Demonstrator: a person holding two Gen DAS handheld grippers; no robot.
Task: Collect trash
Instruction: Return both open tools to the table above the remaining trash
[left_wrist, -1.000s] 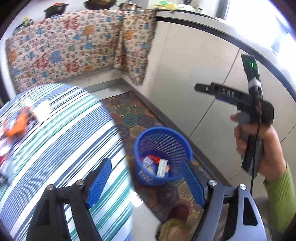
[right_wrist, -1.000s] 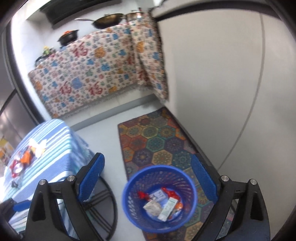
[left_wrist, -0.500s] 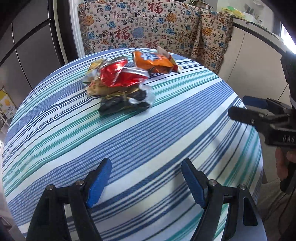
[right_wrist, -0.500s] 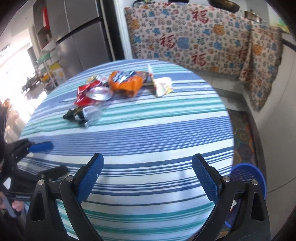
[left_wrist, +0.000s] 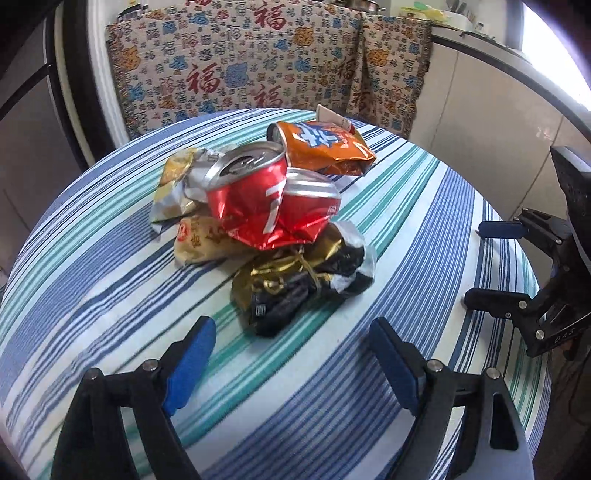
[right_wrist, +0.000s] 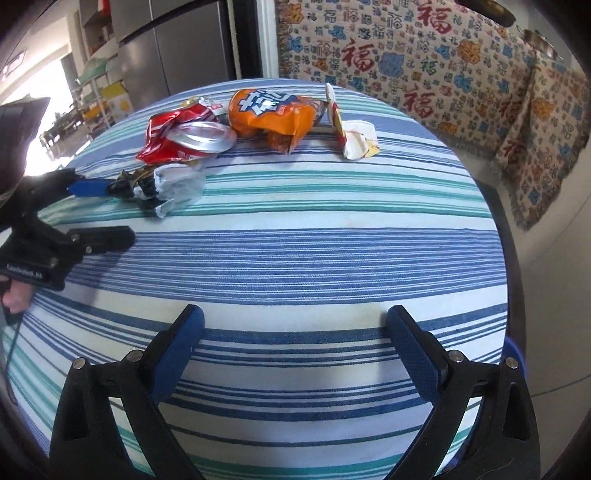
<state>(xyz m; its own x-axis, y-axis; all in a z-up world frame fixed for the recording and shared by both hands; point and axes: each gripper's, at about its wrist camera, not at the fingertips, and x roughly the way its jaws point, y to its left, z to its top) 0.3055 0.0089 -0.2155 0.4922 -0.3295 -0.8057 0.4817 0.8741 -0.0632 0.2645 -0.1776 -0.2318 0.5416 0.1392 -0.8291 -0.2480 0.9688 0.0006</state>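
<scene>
A pile of trash lies on the round striped table: a crushed red can, a black and gold wrapper, an orange snack bag, a tan wrapper and a silver-yellow wrapper. My left gripper is open and empty, just short of the black and gold wrapper. My right gripper is open and empty over the table's near part. In the right wrist view I see the can, the orange bag, a white wrapper and the left gripper beside the black wrapper.
The right gripper shows at the right table edge in the left wrist view. A patterned cloth hangs behind the table. A fridge stands at the back left. A blue basket's rim peeks out at the table's right edge.
Both grippers swung from above the blue basket on the floor to the table. My left gripper has since moved closer to the trash pile; the right one has moved a little closer too.
</scene>
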